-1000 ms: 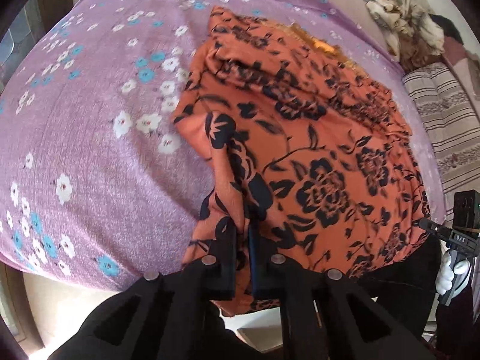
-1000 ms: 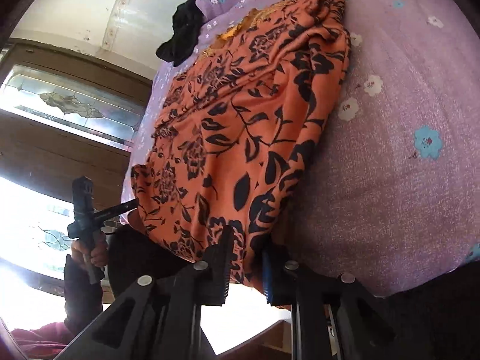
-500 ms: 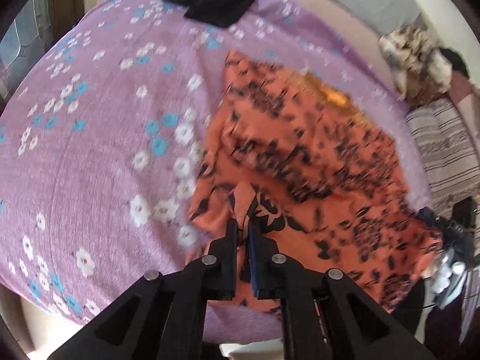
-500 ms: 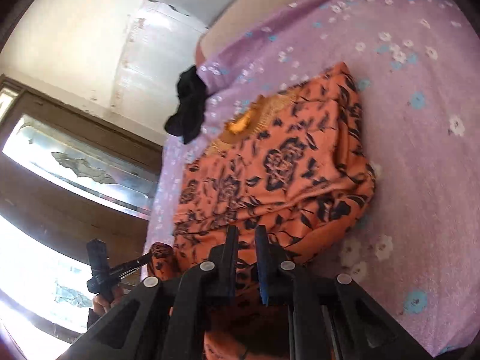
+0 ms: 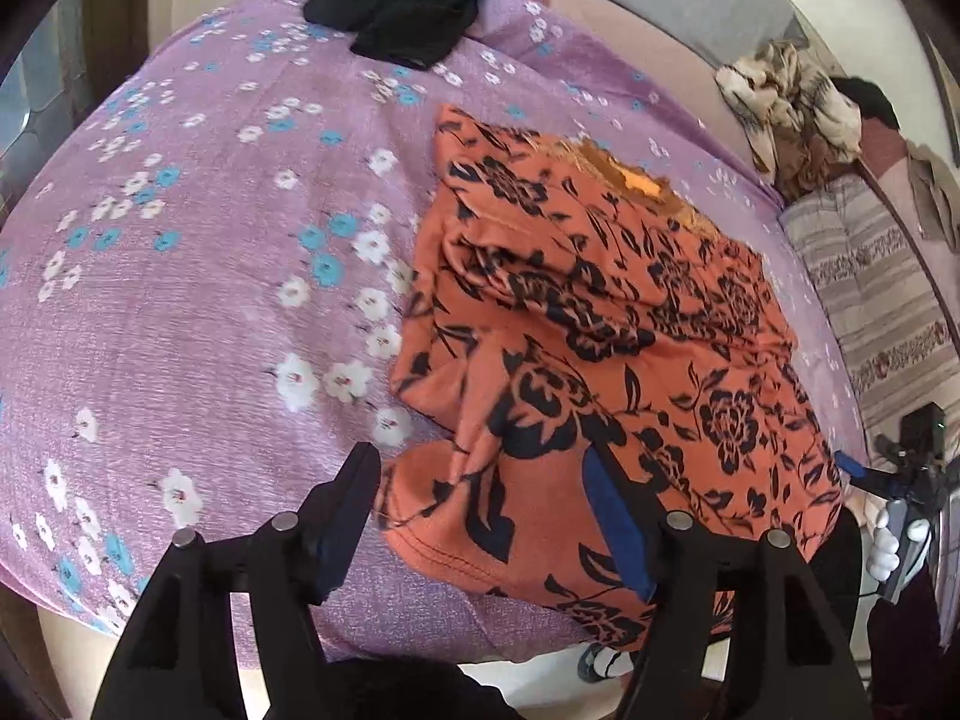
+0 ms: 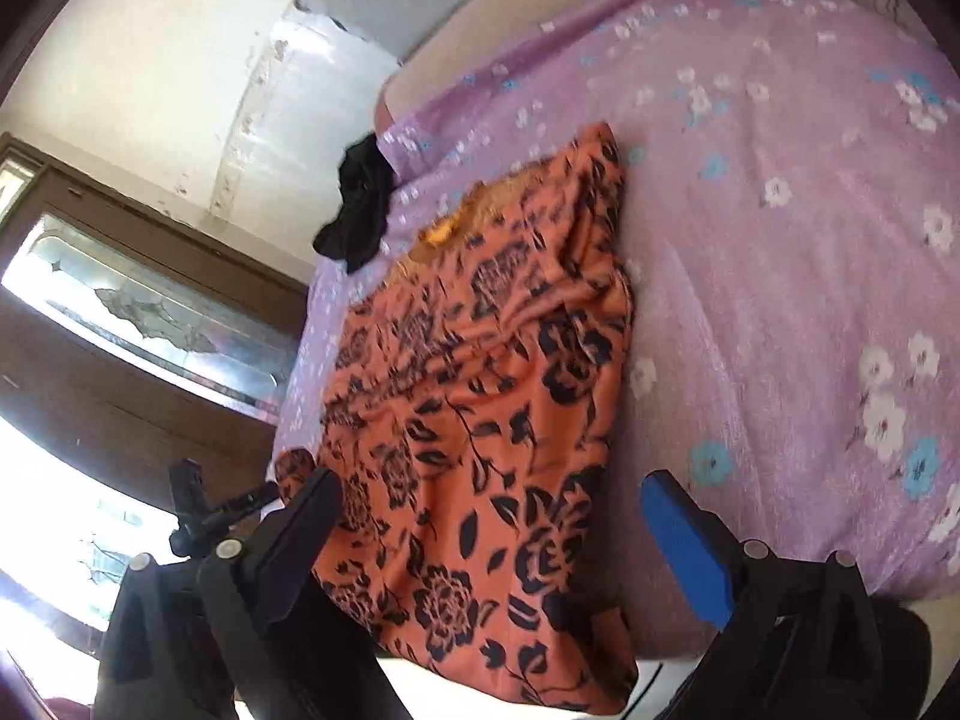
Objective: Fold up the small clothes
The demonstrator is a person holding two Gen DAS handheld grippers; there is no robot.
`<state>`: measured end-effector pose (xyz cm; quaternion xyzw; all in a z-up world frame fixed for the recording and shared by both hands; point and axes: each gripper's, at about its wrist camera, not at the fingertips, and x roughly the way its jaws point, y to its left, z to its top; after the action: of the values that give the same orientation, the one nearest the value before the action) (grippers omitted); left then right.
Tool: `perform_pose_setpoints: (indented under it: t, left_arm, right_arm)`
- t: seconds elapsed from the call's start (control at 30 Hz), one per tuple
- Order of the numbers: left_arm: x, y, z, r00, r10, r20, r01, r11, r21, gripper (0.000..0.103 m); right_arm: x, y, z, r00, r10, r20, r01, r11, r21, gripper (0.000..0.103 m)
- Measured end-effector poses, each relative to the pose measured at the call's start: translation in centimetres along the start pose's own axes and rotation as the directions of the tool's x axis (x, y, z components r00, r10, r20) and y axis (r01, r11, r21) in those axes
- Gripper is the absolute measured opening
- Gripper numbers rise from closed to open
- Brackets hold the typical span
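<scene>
An orange garment with a black flower print (image 5: 606,360) lies folded over on the purple flowered bedspread (image 5: 198,300). Its near hem hangs slightly over the bed's front edge. My left gripper (image 5: 480,510) is open, its jaws spread wide over the garment's near left corner, holding nothing. In the right wrist view the same garment (image 6: 480,390) lies in front of my right gripper (image 6: 492,516), which is open and empty above the garment's near end. The right gripper also shows at the far right of the left wrist view (image 5: 900,480).
A black garment (image 5: 396,6) lies at the far edge of the bed, also in the right wrist view (image 6: 360,204). A beige patterned cloth pile (image 5: 786,102) and a striped cushion (image 5: 882,312) sit to the right. A dark wooden window frame (image 6: 120,324) stands left.
Both grippers carried the garment's near edge forward over the bed, then opened and let it go. The garment now lies folded on the bedspread.
</scene>
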<state>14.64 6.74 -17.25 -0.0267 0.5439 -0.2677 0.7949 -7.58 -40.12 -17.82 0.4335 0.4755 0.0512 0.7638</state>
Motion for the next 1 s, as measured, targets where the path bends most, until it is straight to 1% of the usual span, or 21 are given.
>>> perform_pose_setpoints:
  t: [0.03, 0.07, 0.1, 0.13, 0.17, 0.23, 0.27, 0.3, 0.33, 0.37, 0.47, 0.53, 0.63, 0.73, 0.77, 0.8, 0.83, 0.87, 0.93, 0.97, 1.0]
  left_arm:
    - [0.5, -0.4, -0.1, 1.0, -0.017, -0.021, 0.017, 1.0, 0.02, 0.071]
    - [0.8, -0.9, -0.3, 0.999, -0.024, -0.04, 0.026, 0.998, 0.05, 0.071]
    - [0.8, -1.5, -0.5, 0.999, -0.019, -0.05, 0.023, 0.996, 0.084, 0.071]
    - [0.8, -2.0, -0.6, 0.998, -0.014, -0.055, 0.02, 0.993, 0.117, 0.071]
    - [0.7, -2.4, -0.8, 0.998, -0.011, -0.056, 0.019, 0.989, 0.145, 0.07]
    - [0.8, -2.8, -0.9, 0.998, -0.004, -0.058, 0.014, 0.984, 0.178, 0.069]
    - [0.9, -2.9, -0.8, 0.998, 0.006, -0.055, 0.004, 0.982, 0.19, 0.052]
    - [1.0, -3.0, -0.7, 0.998, 0.019, -0.052, -0.008, 0.979, 0.202, 0.024]
    - [1.1, -3.0, -0.6, 0.998, 0.024, -0.056, -0.011, 0.977, 0.211, 0.011]
    - [1.1, -3.0, -0.5, 0.998, 0.016, -0.06, -0.003, 0.977, 0.214, 0.004]
    - [0.7, -3.2, 0.3, 0.998, -0.038, -0.048, 0.048, 0.975, 0.218, 0.005]
    - [0.2, -3.5, 1.6, 0.996, -0.084, -0.031, 0.089, 0.973, 0.213, 0.005]
    - [-0.1, -3.7, 4.8, 0.99, -0.141, 0.009, 0.137, 0.974, 0.179, 0.004]
    - [-0.3, -3.2, 9.5, 0.981, -0.178, 0.077, 0.169, 0.98, 0.109, 0.001]
    - [-0.2, -3.0, 11.2, 0.981, -0.16, 0.108, 0.15, 0.984, 0.091, 0.001]
    - [0.1, -3.0, 12.7, 0.984, -0.121, 0.132, 0.111, 0.991, 0.078, 0.001]
    - [0.4, -2.8, 13.9, 0.986, -0.081, 0.144, 0.074, 0.996, 0.056, 0.001]
    - [0.8, -2.5, 14.9, 0.988, -0.058, 0.144, 0.056, 0.998, 0.02, 0.001]
    - [1.7, -1.7, 15.3, 0.991, -0.071, 0.111, 0.077, 0.996, -0.054, 0.001]
    - [2.0, -1.6, 14.9, 0.994, -0.069, 0.087, 0.074, 0.996, -0.057, 0.003]
    - [2.3, -1.9, 14.3, 0.997, -0.05, 0.064, 0.053, 0.998, -0.037, 0.007]
  right_arm:
    - [1.2, -0.5, -0.7, 0.998, 0.013, -0.063, -0.012, 1.0, 0.018, 0.099]
    - [2.4, -0.5, -1.6, 0.992, 0.046, -0.115, -0.043, 0.999, 0.022, 0.093]
    - [3.7, 0.1, -2.7, 0.983, 0.067, -0.171, -0.068, 0.998, -0.002, 0.074]
    - [4.9, 0.9, -3.6, 0.972, 0.059, -0.227, -0.072, 0.996, -0.046, 0.064]
    - [6.0, 1.8, -4.5, 0.964, 0.03, -0.264, -0.057, 0.994, -0.096, 0.048]
    - [7.0, 3.6, -5.8, 0.958, -0.035, -0.286, -0.022, 0.98, -0.197, 0.043]
    - [7.0, 4.3, -6.0, 0.959, -0.042, -0.279, -0.023, 0.974, -0.226, 0.038]
    - [6.7, 5.1, -5.7, 0.963, -0.025, -0.268, -0.04, 0.971, -0.236, 0.03]
    - [6.1, 5.6, -5.3, 0.968, 0.004, -0.25, -0.065, 0.969, -0.239, 0.025]
    - [5.5, 6.4, -4.7, 0.973, 0.044, -0.228, -0.101, 0.965, -0.244, 0.016]
    - [3.3, 9.1, -2.4, 0.977, 0.151, -0.153, -0.191, 0.937, -0.292, 0.015]
    - [2.4, 10.7, -0.2, 0.971, 0.215, -0.107, -0.238, 0.919, -0.316, 0.015]
    - [1.9, 12.4, 3.6, 0.962, 0.274, -0.014, -0.263, 0.907, -0.328, 0.014]
    - [2.5, 12.2, 9.0, 0.945, 0.298, 0.133, -0.254, 0.928, -0.273, 0.014]
    - [2.9, 11.6, 11.1, 0.935, 0.299, 0.192, -0.252, 0.939, -0.235, 0.014]
    - [3.3, 10.6, 13.0, 0.924, 0.287, 0.253, -0.241, 0.95, -0.197, 0.014]
    - [3.8, 9.6, 14.7, 0.916, 0.27, 0.298, -0.229, 0.959, -0.166, 0.014]
    - [4.5, 8.4, 16.2, 0.909, 0.248, 0.335, -0.217, 0.968, -0.13, 0.014]
    - [5.7, 4.9, 18.0, 0.893, 0.21, 0.399, -0.225, 0.974, -0.009, 0.014]
    - [6.4, 3.1, 18.2, 0.889, 0.185, 0.419, -0.219, 0.975, 0.035, 0.014]
    - [6.7, 1.9, 18.6, 0.895, 0.153, 0.419, -0.197, 0.978, 0.064, 0.014]
